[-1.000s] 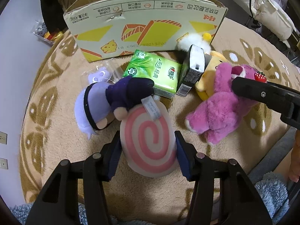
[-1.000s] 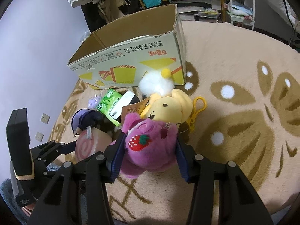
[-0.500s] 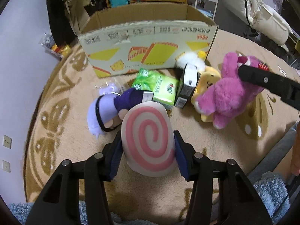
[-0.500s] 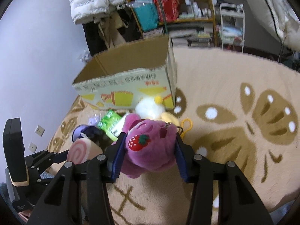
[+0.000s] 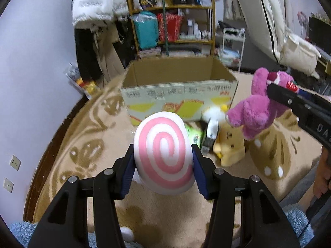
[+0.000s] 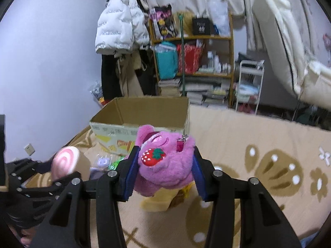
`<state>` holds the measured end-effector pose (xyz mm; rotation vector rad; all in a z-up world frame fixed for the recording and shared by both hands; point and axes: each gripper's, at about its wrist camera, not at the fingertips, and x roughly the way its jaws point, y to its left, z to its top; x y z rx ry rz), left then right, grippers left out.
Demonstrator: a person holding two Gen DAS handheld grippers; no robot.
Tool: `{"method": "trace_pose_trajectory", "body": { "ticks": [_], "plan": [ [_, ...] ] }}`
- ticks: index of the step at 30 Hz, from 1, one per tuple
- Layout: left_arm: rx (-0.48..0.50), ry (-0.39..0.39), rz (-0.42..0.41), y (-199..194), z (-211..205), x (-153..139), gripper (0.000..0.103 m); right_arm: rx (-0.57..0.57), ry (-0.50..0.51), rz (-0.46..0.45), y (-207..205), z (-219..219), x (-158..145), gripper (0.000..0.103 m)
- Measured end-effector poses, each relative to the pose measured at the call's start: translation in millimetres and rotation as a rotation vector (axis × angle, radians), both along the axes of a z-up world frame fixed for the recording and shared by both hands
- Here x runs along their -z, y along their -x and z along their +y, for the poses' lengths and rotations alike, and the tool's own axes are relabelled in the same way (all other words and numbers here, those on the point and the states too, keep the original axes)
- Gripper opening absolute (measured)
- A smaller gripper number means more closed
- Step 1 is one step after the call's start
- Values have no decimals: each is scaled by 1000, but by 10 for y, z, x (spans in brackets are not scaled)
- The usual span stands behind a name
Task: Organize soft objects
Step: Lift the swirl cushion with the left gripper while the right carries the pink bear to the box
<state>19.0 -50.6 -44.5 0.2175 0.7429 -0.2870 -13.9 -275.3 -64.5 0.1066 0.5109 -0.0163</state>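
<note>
My left fingers (image 5: 129, 172) pinch the pink-swirl cushion (image 5: 163, 155); my right gripper (image 6: 164, 172) clamps the pink bear (image 6: 165, 165) (strawberry-tagged), cardboard box (image 5: 180, 95) at twelve o'clock.

An open cardboard box (image 5: 178, 86) stands on the patterned rug (image 5: 86, 144), its top clear and its inside bare. A yellow plush (image 5: 229, 148), a tissue pack (image 5: 193, 135) and a small carton (image 5: 211, 135) crowd the floor before its front wall. The rug to the right (image 6: 269, 144) lies open; shelves (image 6: 196, 62) and hanging coats (image 6: 122, 51) close off the space behind.
</note>
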Motion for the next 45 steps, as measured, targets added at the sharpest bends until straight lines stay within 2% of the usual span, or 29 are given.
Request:
{"method": "trace_pose_trajectory", "body": {
  "ticks": [9,19,29,45],
  "plan": [
    [-51,10,-94,16,81,-156,50,51,145,-111,19,158,-169,50],
    [-78,40,-180,-50,150,-375,50,36,216,-155,-84,277,-223,50],
    [-79,42,-243,-240,77,-534,50,62,230,-237,-138,249,-297,50],
    [-62,58,-330,-895,-115,-669,50,59,211,-242,-664,186,-285,50]
  ]
}}
